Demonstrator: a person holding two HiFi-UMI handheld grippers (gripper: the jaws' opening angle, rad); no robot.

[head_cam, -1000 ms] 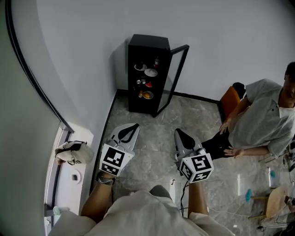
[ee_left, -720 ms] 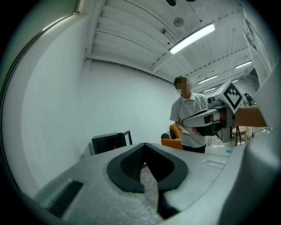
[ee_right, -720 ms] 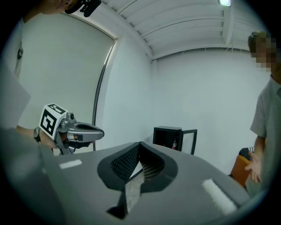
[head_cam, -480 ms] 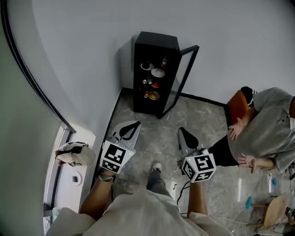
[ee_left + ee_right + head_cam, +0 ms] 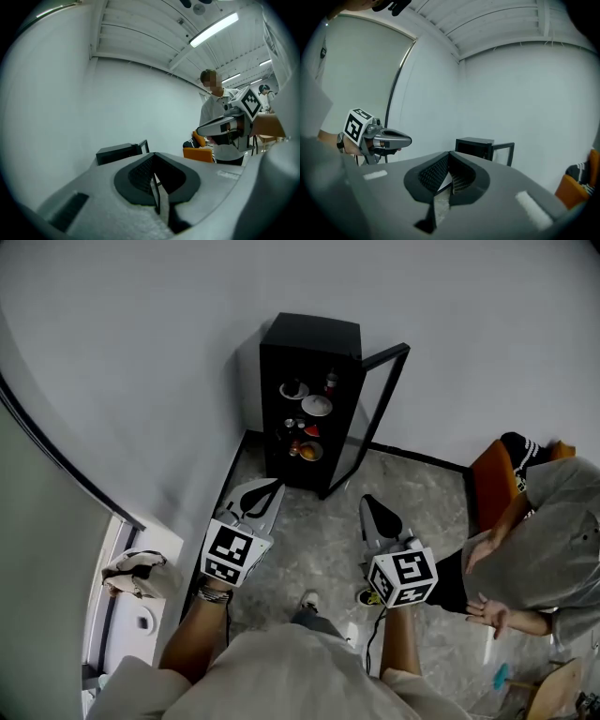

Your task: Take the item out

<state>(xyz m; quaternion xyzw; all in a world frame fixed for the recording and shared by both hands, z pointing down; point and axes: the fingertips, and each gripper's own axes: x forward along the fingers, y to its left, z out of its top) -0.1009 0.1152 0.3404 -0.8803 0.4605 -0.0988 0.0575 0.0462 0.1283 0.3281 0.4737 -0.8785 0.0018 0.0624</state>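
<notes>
**A:** From the head view, where does the item lie?

**B:** Inside the black cabinet, which stands upright on the floor against the wall. Its glass door is swung out to the right. The shelves hold a white bowl, a small bottle and an orange dish. I can't tell which one is meant.

**A:** And the tools?

**B:** Both are well short of it and point at it. The left tool lines up with the open front and looks the nearer. The right tool sits towards the door side. A seated person is off at the floor's right edge.

**A:** What about the left gripper view?

**B:** The left tool has its jaws pressed together with nothing between them. The cabinet shows beyond them, slightly left. The right tool hangs alongside at the right.

**A:** And the right gripper view?

**B:** The right tool is also closed at the tips and empty. The cabinet lies ahead and a little right, with the door on its right. The left tool is off to the left.

**A:** So what does the next move turn on?

**B:** I'd say going straight forward to the shelves and spreading the jaws first, most likely on the left side.
</notes>
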